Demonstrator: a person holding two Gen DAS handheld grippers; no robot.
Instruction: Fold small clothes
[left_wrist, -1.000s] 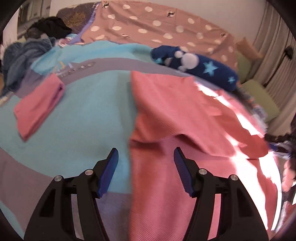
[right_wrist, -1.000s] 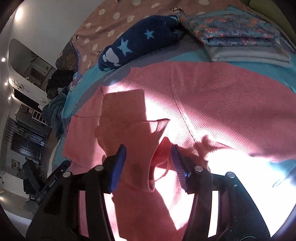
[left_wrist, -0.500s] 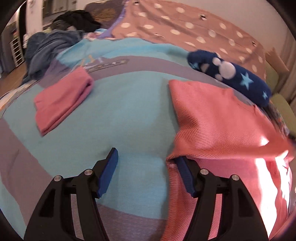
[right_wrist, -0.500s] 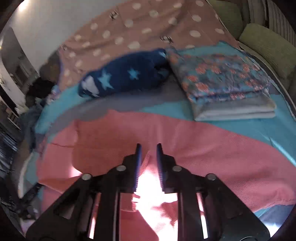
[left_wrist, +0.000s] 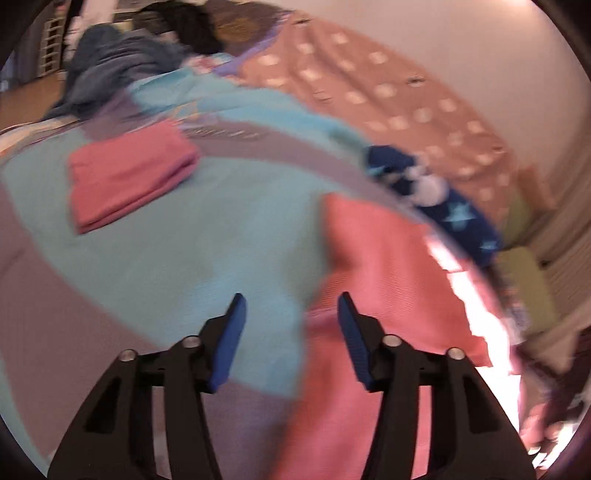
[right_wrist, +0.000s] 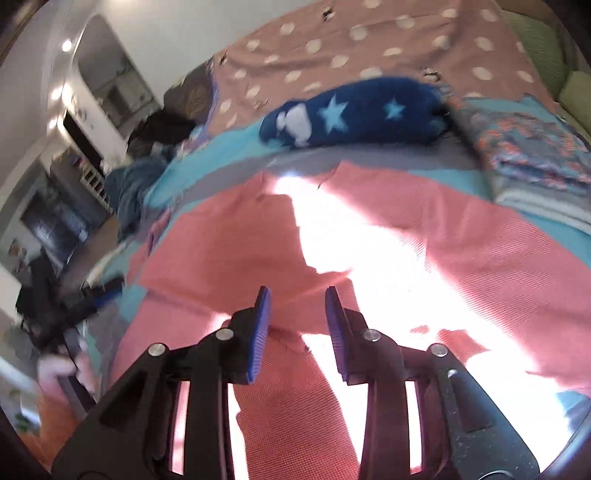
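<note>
Hovering over the bed (left_wrist: 207, 236), the left hand-held gripper (left_wrist: 291, 306) has just been narrowing; its jaws stand apart with only bedspread between them. Only this view shows the folded pink garment (left_wrist: 129, 181) at left. The right hand-held gripper (right_wrist: 297, 299), slightly parted, has pink cloth between its pads; whether they press it cannot be told. The pink garment (right_wrist: 369, 266) lies spread, long axis across the bed; only this view shows the folded floral stack (right_wrist: 535, 155).

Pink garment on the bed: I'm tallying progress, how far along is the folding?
Done: a folded pink piece lies aside, and a folded floral stack sits nearby. In hand: the pink garment, spread out with one flap turned over. Left: its remaining folds.
</note>
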